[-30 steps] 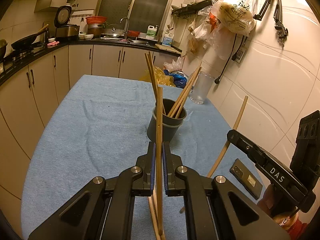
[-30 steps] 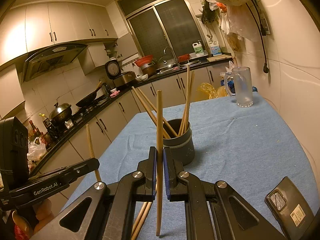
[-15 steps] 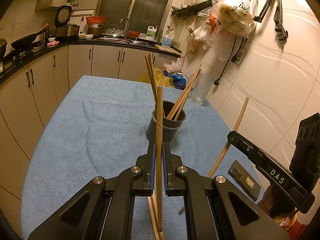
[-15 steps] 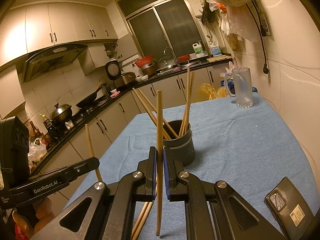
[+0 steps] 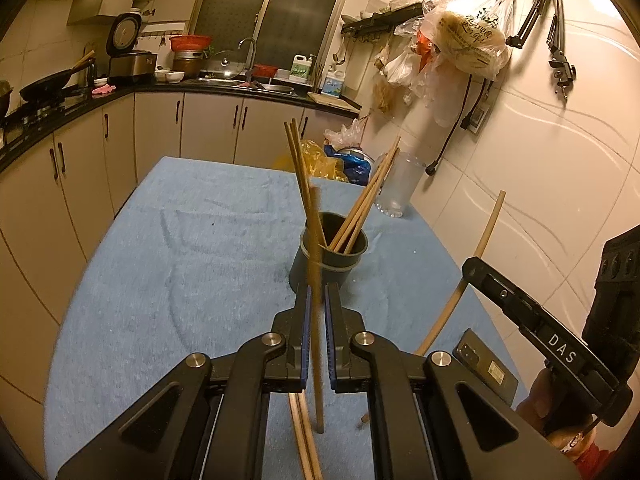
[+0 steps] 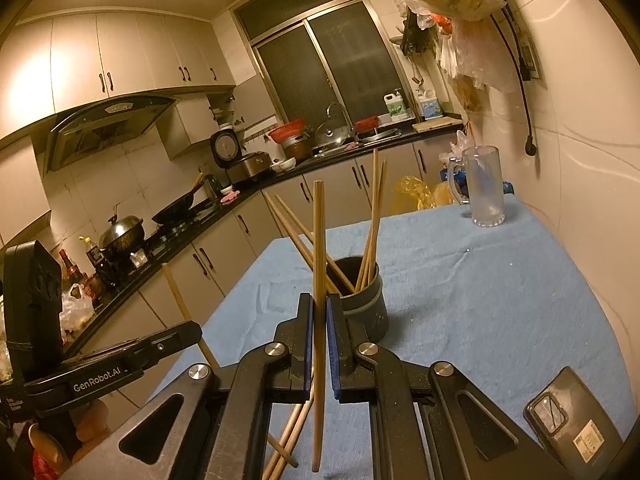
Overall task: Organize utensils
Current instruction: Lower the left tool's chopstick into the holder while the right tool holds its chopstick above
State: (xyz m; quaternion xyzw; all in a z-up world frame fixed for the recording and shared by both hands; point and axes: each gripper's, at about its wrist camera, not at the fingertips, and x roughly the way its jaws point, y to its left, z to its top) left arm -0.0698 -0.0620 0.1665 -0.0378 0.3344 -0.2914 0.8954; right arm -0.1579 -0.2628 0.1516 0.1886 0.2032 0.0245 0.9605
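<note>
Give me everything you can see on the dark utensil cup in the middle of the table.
The utensil cup is a dark grey round holder, plastic by the look, with a lighter band below its flared rim. It stands upright on the blue tablecloth, just beyond both grippers' tips. Several wooden chopsticks lean inside it, fanned left and right. Neither gripper touches it. A frosted glass mug stands farther back, apart from it.

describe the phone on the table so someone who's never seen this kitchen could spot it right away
Start at the table covered in blue cloth with the dark cup of chopsticks in its middle. Follow the wall-side edge toward the near corner, away from the frosted glass mug at the far end. The phone is the only flat dark slab there, lying camera side up with a white sticker on its back.
</note>
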